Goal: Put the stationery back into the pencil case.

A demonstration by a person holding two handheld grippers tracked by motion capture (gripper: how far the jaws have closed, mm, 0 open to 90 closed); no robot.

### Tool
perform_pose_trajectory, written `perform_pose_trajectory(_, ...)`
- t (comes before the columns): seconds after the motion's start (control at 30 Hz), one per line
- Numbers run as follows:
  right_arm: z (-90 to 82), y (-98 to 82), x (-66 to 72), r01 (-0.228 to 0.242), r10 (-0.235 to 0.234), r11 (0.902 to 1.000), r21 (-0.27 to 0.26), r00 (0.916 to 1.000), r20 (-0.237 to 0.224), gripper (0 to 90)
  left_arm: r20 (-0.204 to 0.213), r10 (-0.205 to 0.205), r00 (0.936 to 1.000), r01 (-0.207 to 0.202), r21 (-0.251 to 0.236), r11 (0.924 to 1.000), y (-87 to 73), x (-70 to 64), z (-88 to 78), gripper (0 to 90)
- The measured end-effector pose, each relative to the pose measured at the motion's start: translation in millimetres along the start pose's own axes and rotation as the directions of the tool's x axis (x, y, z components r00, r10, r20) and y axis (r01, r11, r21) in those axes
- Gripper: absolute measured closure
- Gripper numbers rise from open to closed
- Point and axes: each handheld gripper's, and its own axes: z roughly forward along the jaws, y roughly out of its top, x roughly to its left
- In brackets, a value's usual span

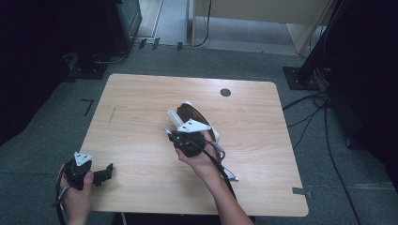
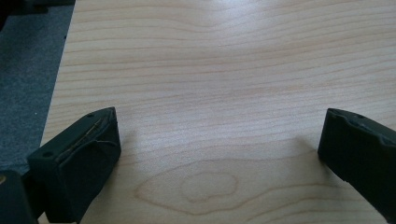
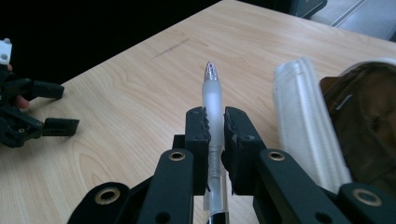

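Right gripper [image 3: 215, 123] has its fingers clamped on the clear pen [image 3: 212, 98], tip poking out ahead beside the white case [image 3: 303, 121]: light, stiff, slick plastic, best pinched mid-barrel, while the left gripper [image 2: 219, 149] sits with fingers wide over bare counter [image 2: 210, 70].

Pen [image 3: 213, 100] barrel's rear (lower edge) cut off.
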Motion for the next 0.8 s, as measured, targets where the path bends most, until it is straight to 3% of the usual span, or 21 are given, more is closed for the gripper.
perform_pose_trajectory(0.8, -35.6, 17.2, -37.2, -0.032, 0.036, 0.9979, -0.057, 0.9961, 0.081, 80.6, 0.0, 0.0, 1.0, 0.0, -0.001, 1.0, 0.0, 0.0, 0.1, 0.0)
